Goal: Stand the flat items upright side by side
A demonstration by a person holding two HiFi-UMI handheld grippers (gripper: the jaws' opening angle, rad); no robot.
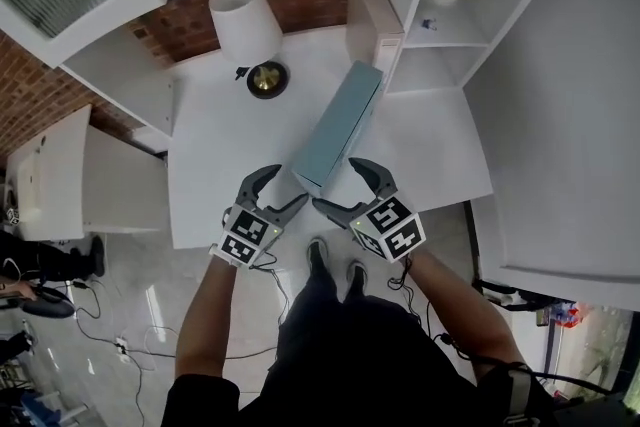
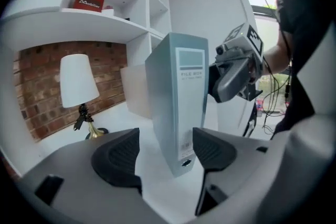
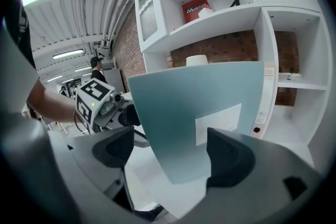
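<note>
Your L gripper (image 1: 288, 187) & R gripper (image 1: 338, 183) flank the upright pale-blue cardboard file box (image 1: 340, 120); both jaws spread, seemingly untouching.

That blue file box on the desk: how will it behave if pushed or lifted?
The blue file box stands tall on a narrow base, so a sideways push would probably tip it. Its flat panels look stiff, likely holding shape when squeezed. Closed, so weight is unclear.
</note>
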